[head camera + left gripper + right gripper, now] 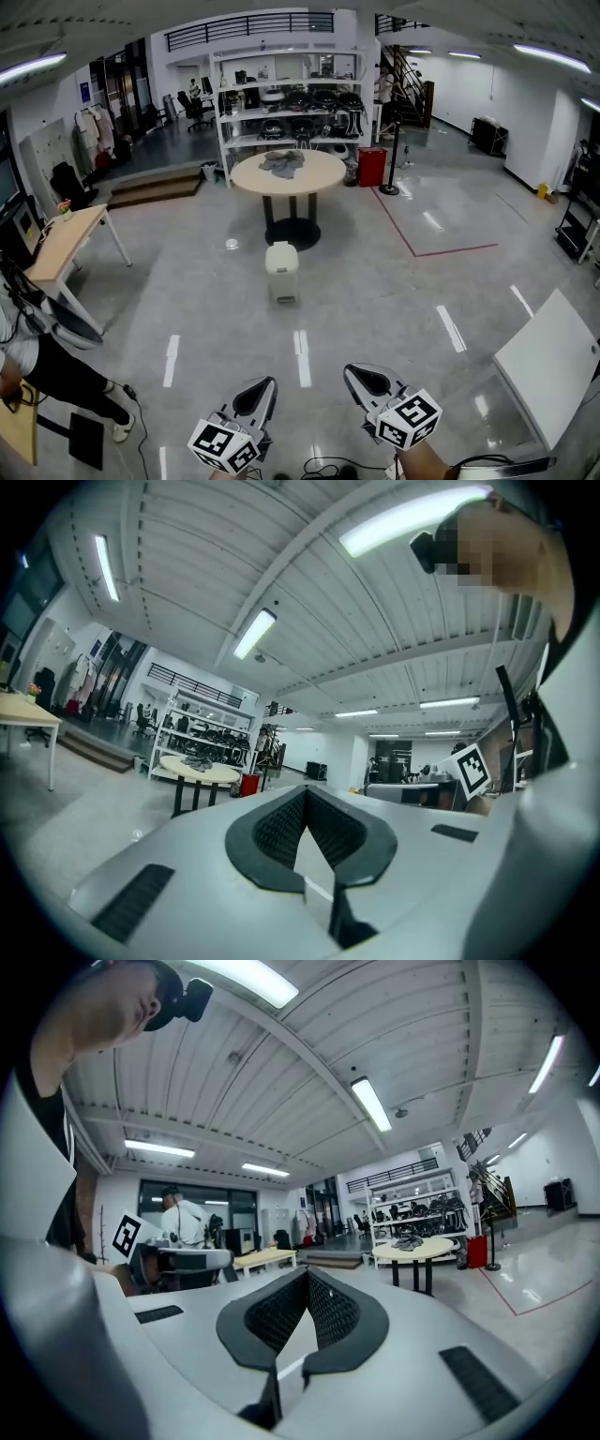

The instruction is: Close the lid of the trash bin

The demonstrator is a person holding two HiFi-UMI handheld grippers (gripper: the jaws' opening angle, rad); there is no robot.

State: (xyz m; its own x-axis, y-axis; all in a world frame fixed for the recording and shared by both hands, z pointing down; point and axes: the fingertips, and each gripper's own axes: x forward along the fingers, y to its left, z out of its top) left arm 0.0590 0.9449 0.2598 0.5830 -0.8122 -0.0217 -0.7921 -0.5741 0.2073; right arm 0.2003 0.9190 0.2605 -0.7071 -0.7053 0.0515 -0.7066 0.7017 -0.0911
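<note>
The white trash bin [282, 270] stands on the grey floor just in front of the round table [246, 178], about two metres ahead of me. From this distance I cannot tell how its lid sits. My left gripper [258, 394] and right gripper [368, 381] are held low and side by side, far short of the bin, both pointing towards it. Each is shut, its dark jaws meeting with nothing between them. The left gripper view [306, 791] and the right gripper view [307, 1271] point upward at ceiling and room, and the bin is not in either.
A grey cloth [284, 163] lies on the round table. Behind it are white shelves [295, 103] and a red container [372, 166]. A wooden desk [61, 242] and a person [42, 370] are at the left, a white panel [553, 361] at the right.
</note>
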